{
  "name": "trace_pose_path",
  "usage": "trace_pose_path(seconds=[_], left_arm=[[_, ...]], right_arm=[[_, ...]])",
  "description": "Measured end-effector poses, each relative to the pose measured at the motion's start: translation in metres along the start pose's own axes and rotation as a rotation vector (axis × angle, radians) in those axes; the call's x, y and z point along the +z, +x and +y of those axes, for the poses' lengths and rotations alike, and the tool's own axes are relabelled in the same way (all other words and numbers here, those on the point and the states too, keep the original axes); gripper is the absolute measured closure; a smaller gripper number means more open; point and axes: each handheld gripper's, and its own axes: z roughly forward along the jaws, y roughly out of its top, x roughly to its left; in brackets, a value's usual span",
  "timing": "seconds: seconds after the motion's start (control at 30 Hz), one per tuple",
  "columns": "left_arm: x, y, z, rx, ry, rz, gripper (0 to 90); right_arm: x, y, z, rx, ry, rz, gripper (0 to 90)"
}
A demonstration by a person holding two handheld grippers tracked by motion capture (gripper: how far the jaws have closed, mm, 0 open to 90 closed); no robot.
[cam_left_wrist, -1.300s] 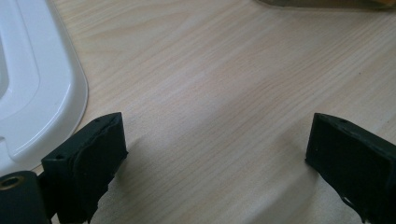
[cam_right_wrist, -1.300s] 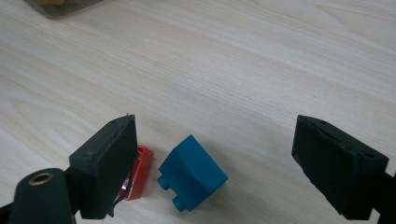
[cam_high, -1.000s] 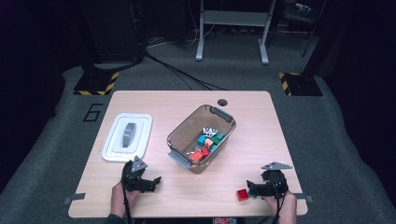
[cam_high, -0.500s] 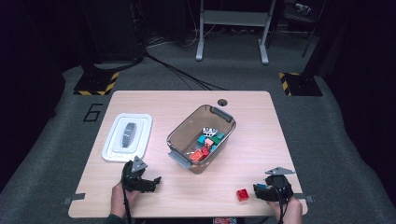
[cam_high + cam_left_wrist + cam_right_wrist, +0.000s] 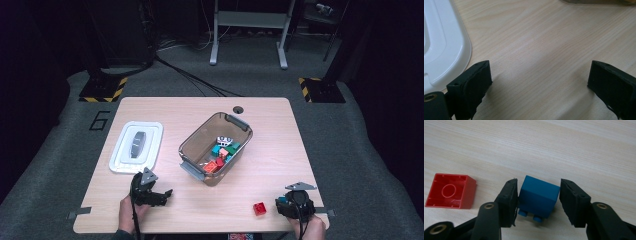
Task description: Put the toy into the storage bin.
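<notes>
A blue brick [image 5: 537, 195] lies on its side on the table, studs toward the camera, between the jaws of my right gripper [image 5: 537, 185]. The jaws have just been closing and the pads stand right beside the brick's two sides; I see no clear squeeze. A red brick [image 5: 450, 191] lies hollow side up just left of them. In the high view the right gripper [image 5: 286, 204] sits at the table's front right with the red brick [image 5: 259, 208] beside it. My left gripper [image 5: 164, 196] rests at the front left, open over bare wood [image 5: 539, 75].
A clear brown bin [image 5: 240, 122] with several coloured bricks stands mid-table. Its white lid [image 5: 135, 147] lies flat at the left, and the lid's edge [image 5: 439, 37] is close to my left gripper. The table's front edge is just behind both hands.
The right gripper has shifted slightly toward the front edge and lowered beside the red brick. The left hand and the red brick have not moved.
</notes>
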Motion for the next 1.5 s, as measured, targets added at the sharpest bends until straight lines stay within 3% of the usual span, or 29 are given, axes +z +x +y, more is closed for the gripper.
trace_pose_path(seconds=[0.03,0.17,0.8,0.87,1.5], left_arm=[[0.0,0.0,0.0,0.0,0.0,0.0,5.0],[0.0,0.0,0.0,0.001,0.0,0.001,5.0],[0.0,-0.001,0.0,-0.001,0.001,0.002,5.0],[0.0,-0.001,0.0,-0.001,0.001,0.002,5.0],[0.0,-0.001,0.0,-0.001,0.001,0.002,5.0]], right_arm=[[-0.001,-0.001,-0.001,-0.014,0.005,0.006,51.9],[-0.001,-0.005,-0.002,0.013,0.004,0.013,54.0],[0.003,-0.014,-0.003,0.029,-0.028,0.043,58.4],[0.002,-0.013,-0.002,0.047,-0.038,0.043,58.5],[-0.003,-0.003,0.028,-0.027,-0.093,0.06,58.5]])
